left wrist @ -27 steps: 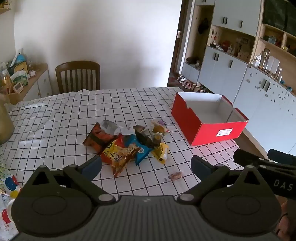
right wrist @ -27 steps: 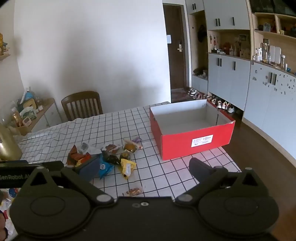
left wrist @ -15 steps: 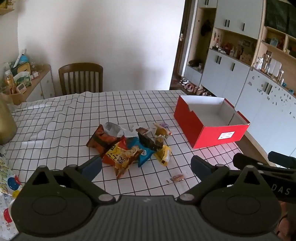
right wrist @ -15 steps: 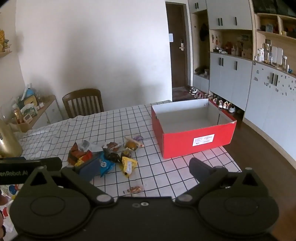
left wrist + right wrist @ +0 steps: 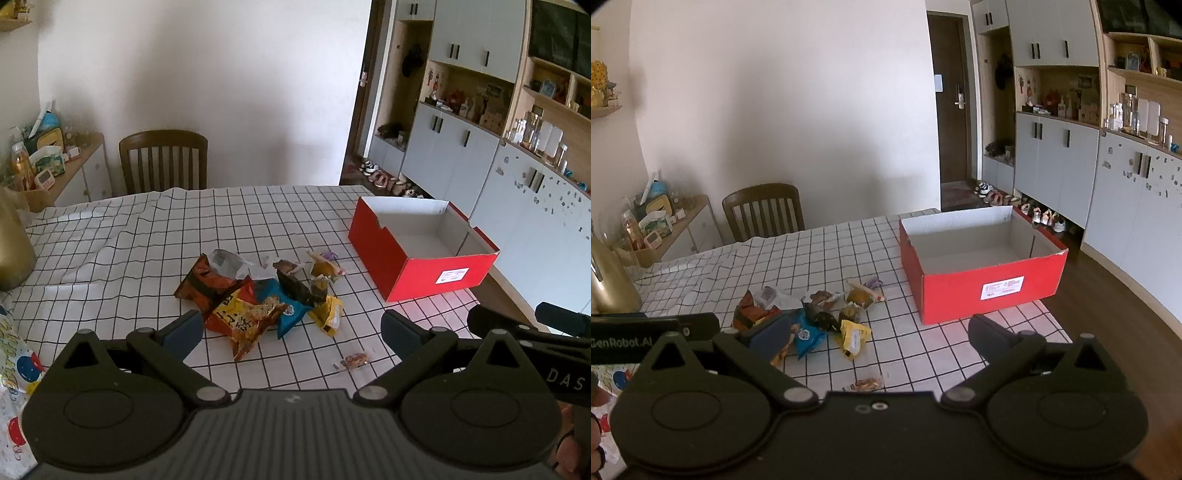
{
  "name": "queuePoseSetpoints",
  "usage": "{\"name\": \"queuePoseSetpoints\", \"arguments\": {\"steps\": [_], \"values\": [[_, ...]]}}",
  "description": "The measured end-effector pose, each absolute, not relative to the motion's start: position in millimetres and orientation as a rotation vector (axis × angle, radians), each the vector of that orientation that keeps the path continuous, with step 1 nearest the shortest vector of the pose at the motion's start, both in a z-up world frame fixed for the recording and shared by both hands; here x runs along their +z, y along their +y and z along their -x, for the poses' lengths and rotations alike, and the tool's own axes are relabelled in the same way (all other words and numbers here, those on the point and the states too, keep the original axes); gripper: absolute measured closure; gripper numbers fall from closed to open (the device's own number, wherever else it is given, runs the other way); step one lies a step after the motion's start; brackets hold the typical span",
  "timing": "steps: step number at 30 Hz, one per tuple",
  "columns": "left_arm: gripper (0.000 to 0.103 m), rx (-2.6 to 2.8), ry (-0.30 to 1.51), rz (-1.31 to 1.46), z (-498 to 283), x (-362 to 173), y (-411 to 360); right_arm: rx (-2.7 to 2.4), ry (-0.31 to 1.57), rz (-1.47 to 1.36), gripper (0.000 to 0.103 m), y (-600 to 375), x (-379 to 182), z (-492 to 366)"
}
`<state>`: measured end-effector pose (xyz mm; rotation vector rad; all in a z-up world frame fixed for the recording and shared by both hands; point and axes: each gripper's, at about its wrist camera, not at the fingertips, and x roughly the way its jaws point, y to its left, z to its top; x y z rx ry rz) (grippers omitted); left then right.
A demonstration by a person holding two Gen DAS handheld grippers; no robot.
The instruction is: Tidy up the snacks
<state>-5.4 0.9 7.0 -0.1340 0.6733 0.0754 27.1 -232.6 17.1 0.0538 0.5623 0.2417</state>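
Nearest the cameras, the left gripper and right gripper are hanging above the table's near edge, tilting downward, jaws spread wide and empty. Beyond them the snack packets are lying heaped on the checked tablecloth, awaiting sorting; farther right, the red box is sitting open, likely their destination.

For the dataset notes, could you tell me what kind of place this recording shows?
Most likely a home dining area by the entrance: a table under a checked tablecloth, a wooden chair, and shoes beside the door.
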Motion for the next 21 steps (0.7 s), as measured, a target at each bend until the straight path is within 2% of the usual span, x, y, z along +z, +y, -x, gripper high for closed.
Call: {"name": "queuePoseSetpoints", "arguments": {"steps": [21], "values": [[0.000, 0.070, 0.670, 0.145, 2.2, 8.4, 5.8, 0.257, 0.552, -0.054, 0.000, -227.6, 19.4, -27.8]]}}
